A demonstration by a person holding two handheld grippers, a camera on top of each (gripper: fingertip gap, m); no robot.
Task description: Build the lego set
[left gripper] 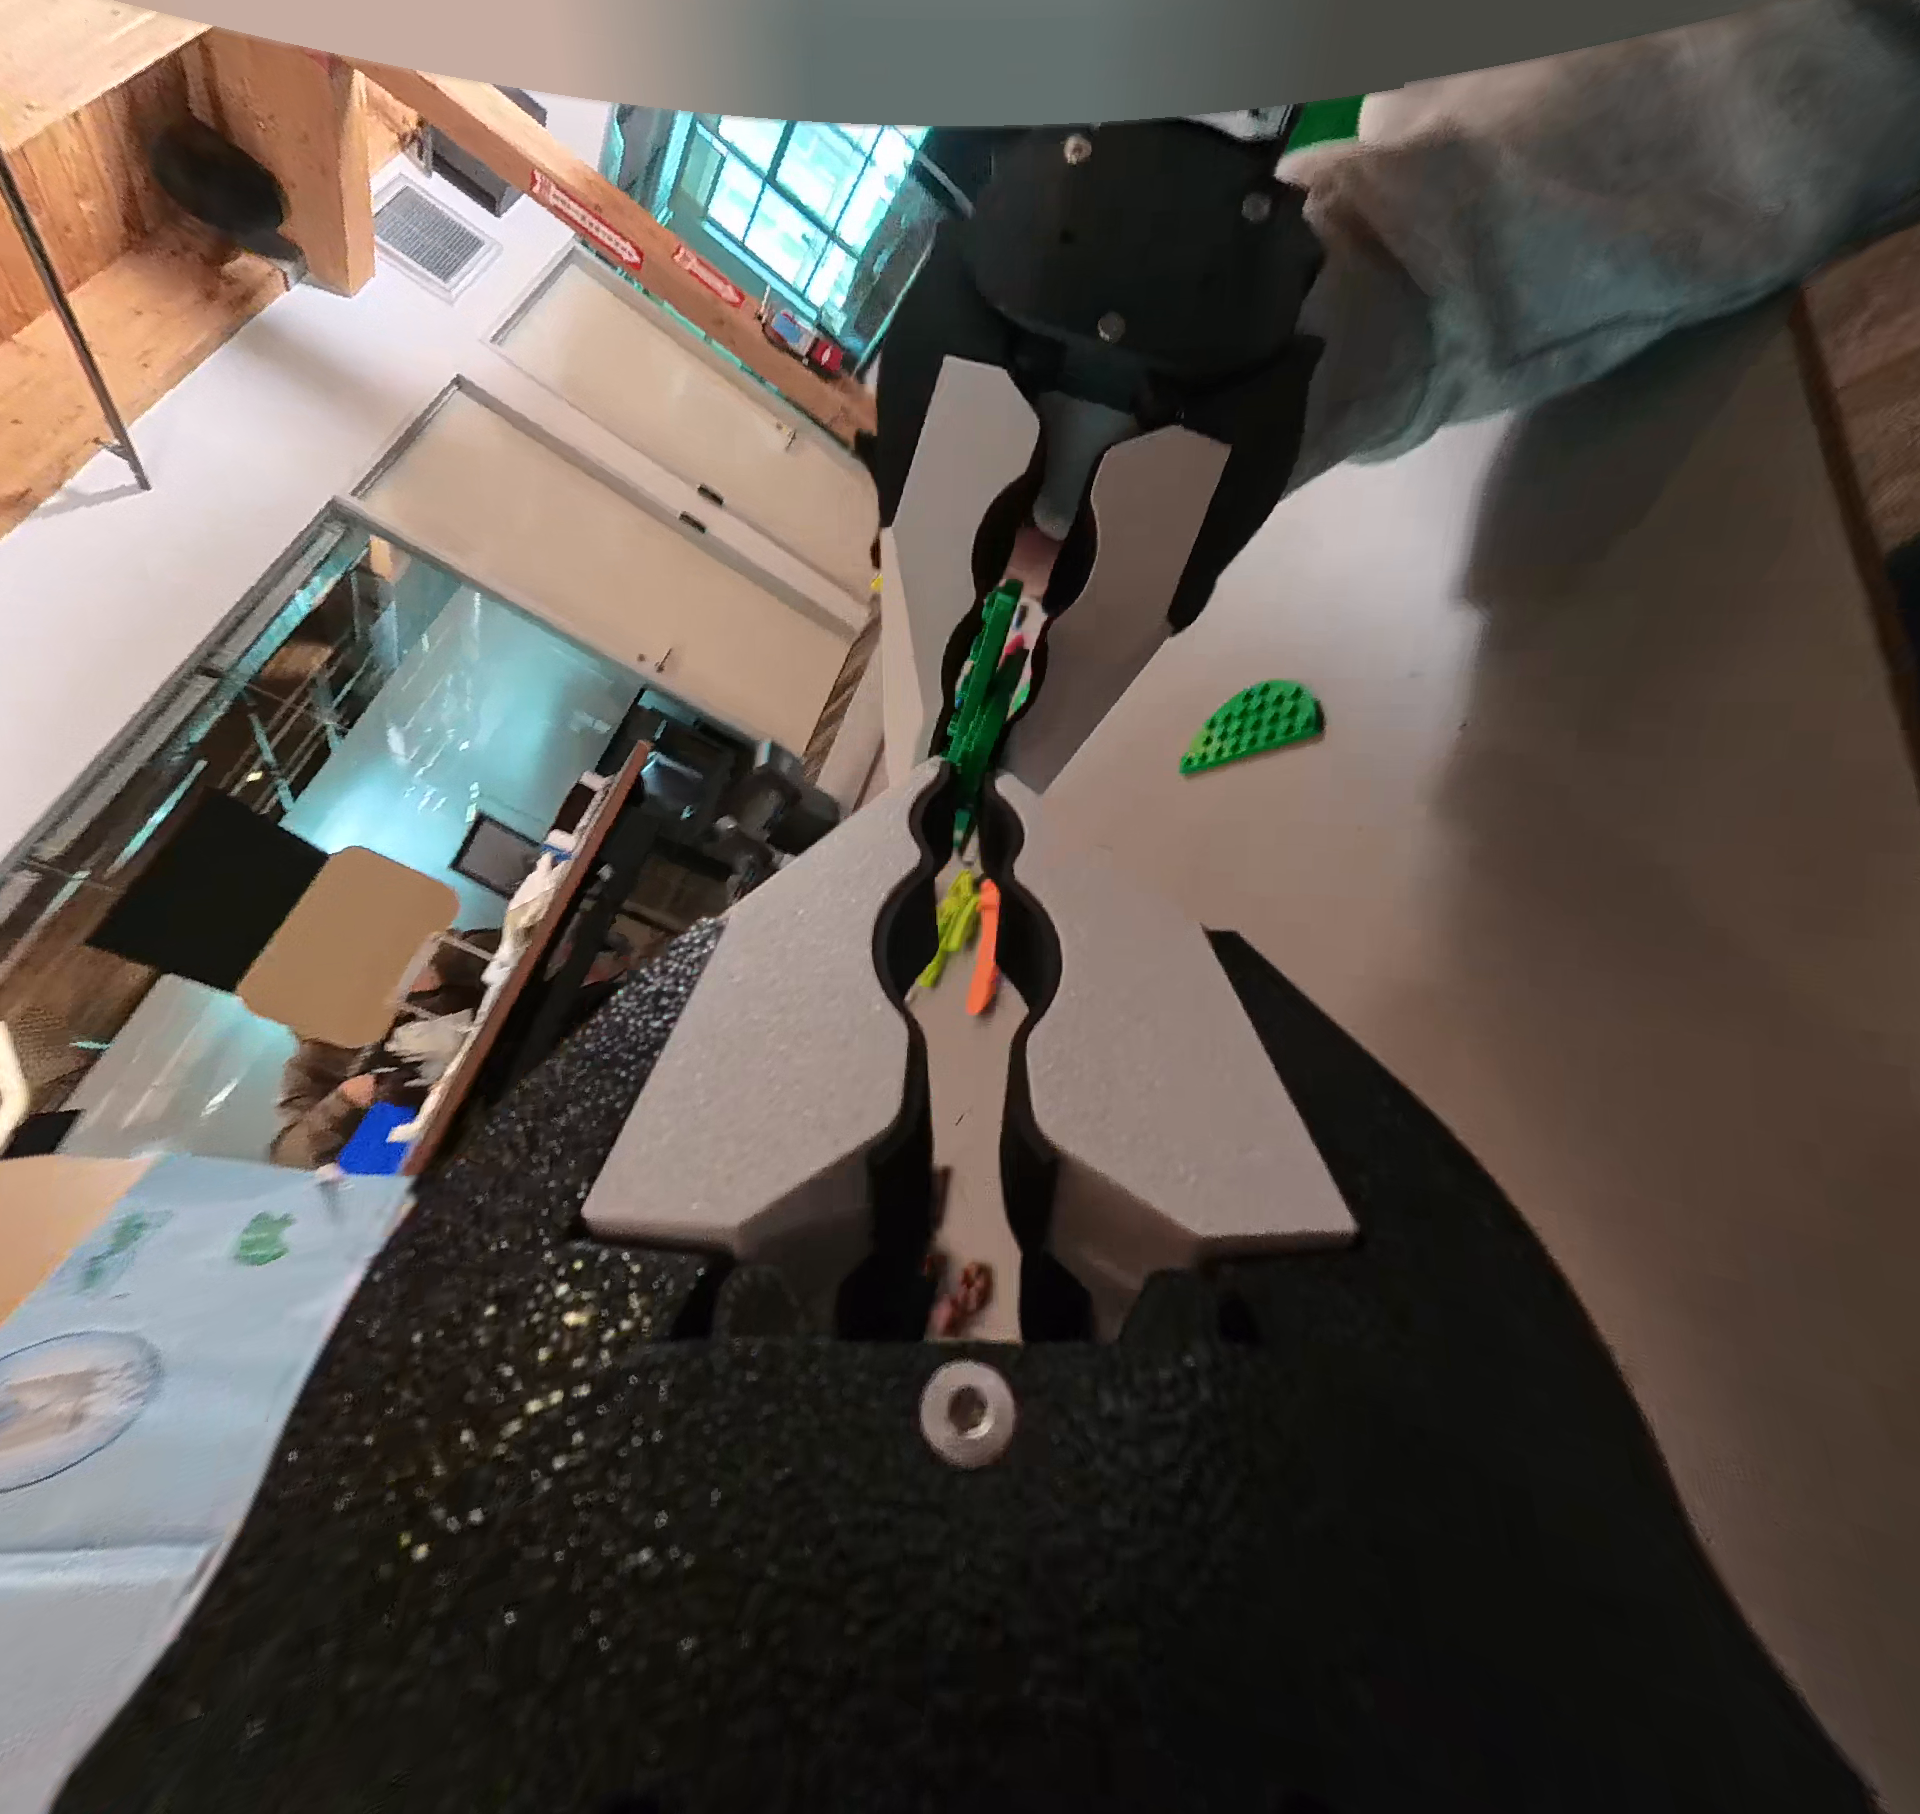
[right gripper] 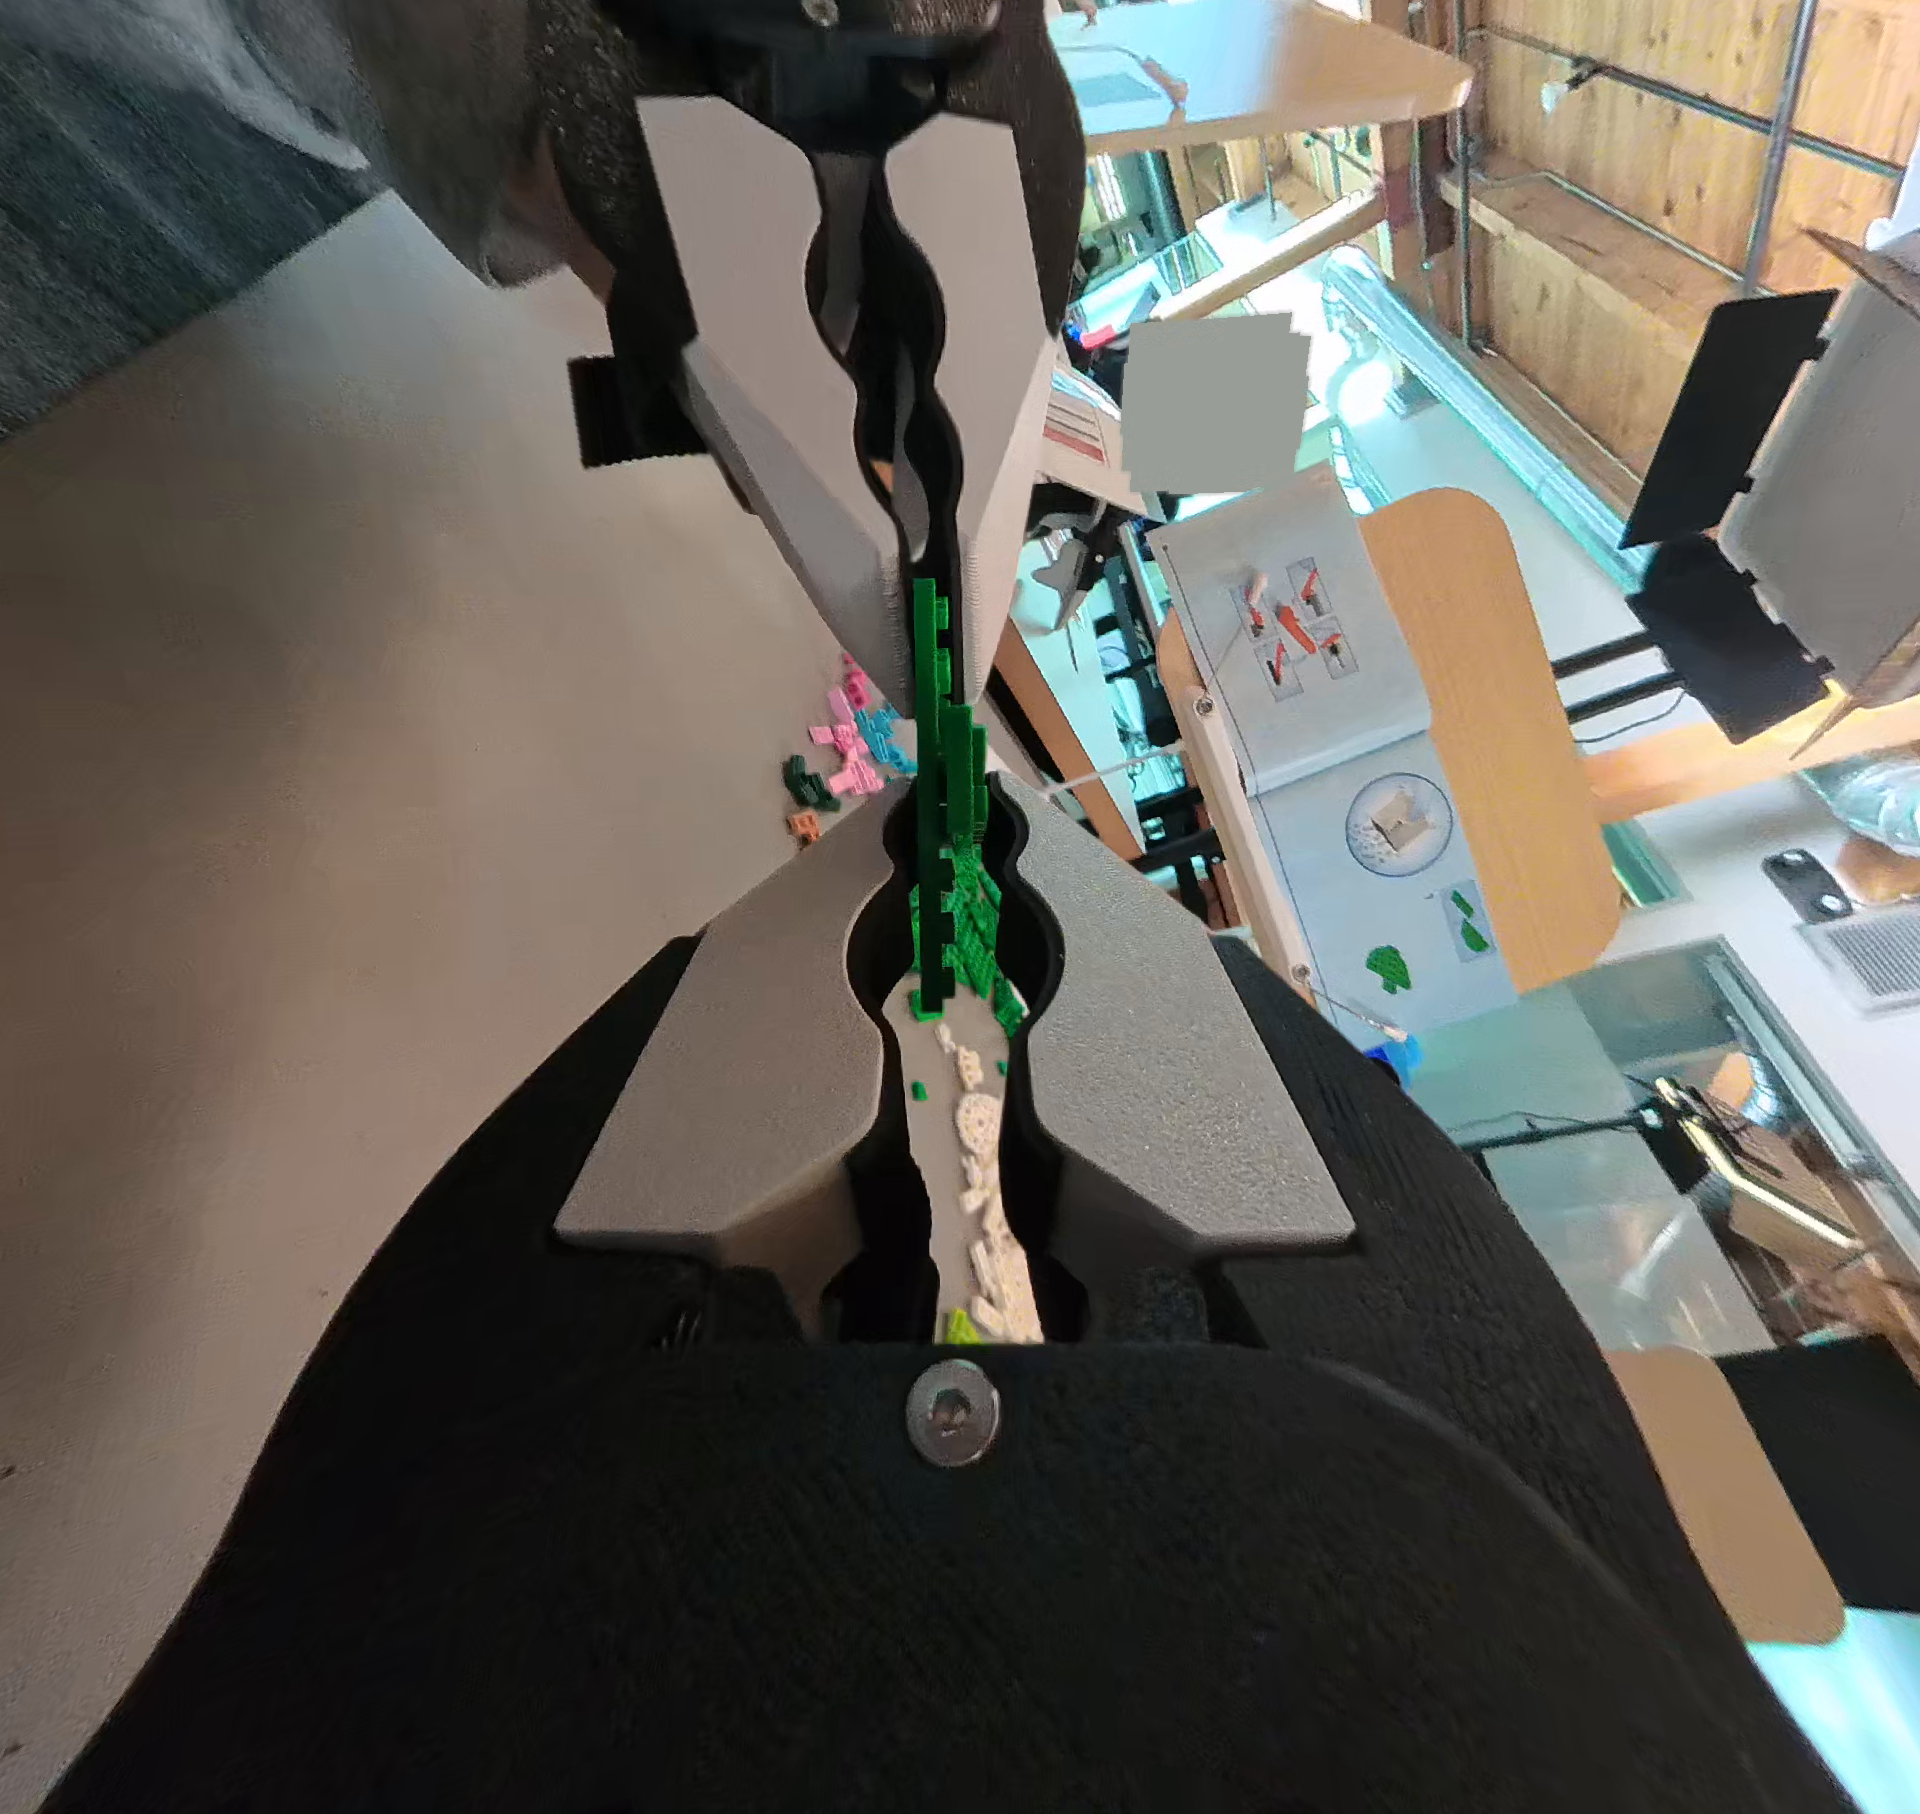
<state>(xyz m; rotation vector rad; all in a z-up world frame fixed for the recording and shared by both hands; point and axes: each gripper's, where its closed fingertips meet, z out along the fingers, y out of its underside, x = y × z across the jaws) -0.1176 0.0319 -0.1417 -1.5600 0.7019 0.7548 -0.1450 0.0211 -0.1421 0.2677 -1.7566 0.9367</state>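
Note:
My two grippers face each other tip to tip above a pale table (left gripper: pixel 1351 933). Between them stands a flat stack of green studded plates (left gripper: pixel 982 694), seen edge-on. My left gripper (left gripper: pixel 966 796) is shut on the thin near end of the stack. My right gripper (right gripper: pixel 948 796) is shut on the thicker end of the same stack (right gripper: pixel 940 746). The right gripper also shows in the left wrist view (left gripper: pixel 982 765), and the left gripper in the right wrist view (right gripper: pixel 935 694). The stack is held clear of the table.
A light green half-round plate (left gripper: pixel 1252 725) lies on the table. Yellow-green (left gripper: pixel 954 923) and orange (left gripper: pixel 984 943) pieces, pink, blue and dark green pieces (right gripper: pixel 847 746), and white pieces (right gripper: pixel 982 1141) lie scattered. An open booklet (right gripper: pixel 1351 725) stands at the edge. A grey sleeve (left gripper: pixel 1610 258) holds the right gripper. My two grippers' fingertips are within a few centimetres of each other.

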